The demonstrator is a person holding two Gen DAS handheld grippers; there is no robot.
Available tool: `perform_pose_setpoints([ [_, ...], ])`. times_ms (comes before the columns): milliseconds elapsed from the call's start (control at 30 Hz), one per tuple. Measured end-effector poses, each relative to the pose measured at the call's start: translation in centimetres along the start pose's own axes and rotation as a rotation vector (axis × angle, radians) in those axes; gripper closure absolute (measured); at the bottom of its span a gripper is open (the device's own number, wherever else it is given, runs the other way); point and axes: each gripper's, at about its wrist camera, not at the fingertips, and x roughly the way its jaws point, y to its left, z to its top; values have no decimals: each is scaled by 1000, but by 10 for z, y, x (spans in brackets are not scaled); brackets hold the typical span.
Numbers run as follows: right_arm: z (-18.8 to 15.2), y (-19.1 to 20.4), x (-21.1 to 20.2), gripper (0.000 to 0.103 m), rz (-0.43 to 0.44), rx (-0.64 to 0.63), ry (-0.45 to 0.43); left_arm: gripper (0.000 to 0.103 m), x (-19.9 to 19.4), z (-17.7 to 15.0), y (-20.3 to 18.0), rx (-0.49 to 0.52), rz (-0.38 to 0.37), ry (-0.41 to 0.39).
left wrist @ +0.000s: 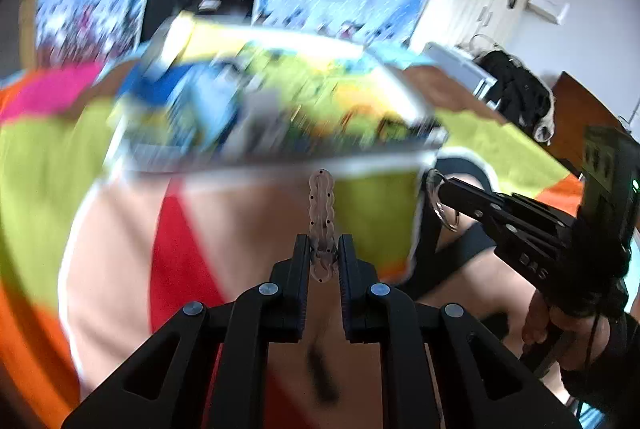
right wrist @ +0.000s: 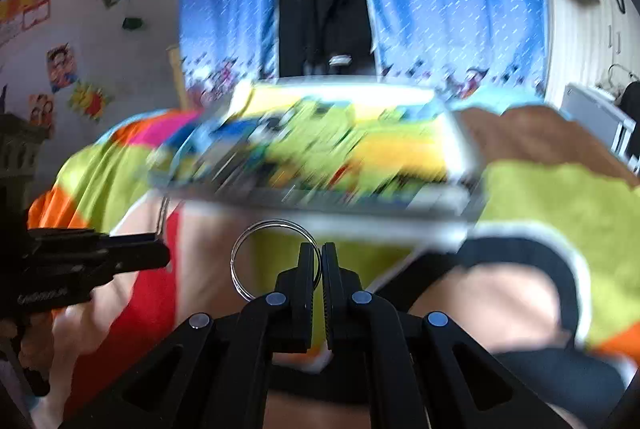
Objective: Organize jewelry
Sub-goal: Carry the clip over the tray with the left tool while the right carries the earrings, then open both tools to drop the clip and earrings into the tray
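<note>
My left gripper [left wrist: 324,249] is shut on a clear beaded bracelet [left wrist: 321,205] that sticks up edge-on between the fingers. My right gripper [right wrist: 319,257] is shut on a thin silver bangle [right wrist: 256,261], whose ring stands out to the left of the fingers. In the left wrist view the right gripper [left wrist: 434,185] shows at the right with the silver bangle [left wrist: 440,205] at its tip. In the right wrist view the left gripper [right wrist: 160,249] enters from the left. A blurred tray [right wrist: 464,149] with a colourful inside lies ahead of both, on a patterned cloth [right wrist: 560,197].
The cloth [left wrist: 40,157] has green, orange, red and pink patches over a brown surface [right wrist: 540,133]. Blue curtains [right wrist: 440,9] hang behind, with dark clothes between them. A white cabinet [left wrist: 472,9] with a black bag stands at the right. A hand [left wrist: 540,321] holds the right gripper.
</note>
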Motion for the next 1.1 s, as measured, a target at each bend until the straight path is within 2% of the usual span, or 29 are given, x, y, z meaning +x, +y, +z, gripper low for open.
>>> perform_pose_setpoints([
  [133, 43, -35, 15, 98, -50, 4, -44, 92, 25, 52, -15, 9, -13, -51],
  [300, 61, -70, 43, 98, -59, 39, -17, 92, 69, 95, -14, -31, 5, 1],
  [633, 43, -84, 70, 98, -84, 55, 48, 92, 125, 99, -11, -10, 86, 156],
  [867, 43, -89, 64, 97, -86, 71, 59, 91, 125, 96, -8, -42, 120, 171],
  [900, 43, -89, 59, 95, -87, 71, 51, 89, 121, 95, -8, -43, 126, 163],
  [967, 45, -90, 47, 82, -90, 75, 27, 79, 109, 96, -10, -45, 133, 130],
  [1000, 46, -89, 39, 79, -91, 76, 12, 68, 102, 96, -10, -48, 136, 109],
  [1033, 48, -88, 32, 75, -91, 75, -3, 62, 94, 97, -11, -50, 137, 88],
  [1100, 50, -85, 15, 70, -94, 68, -32, 60, 74, 97, -16, -49, 132, 34],
])
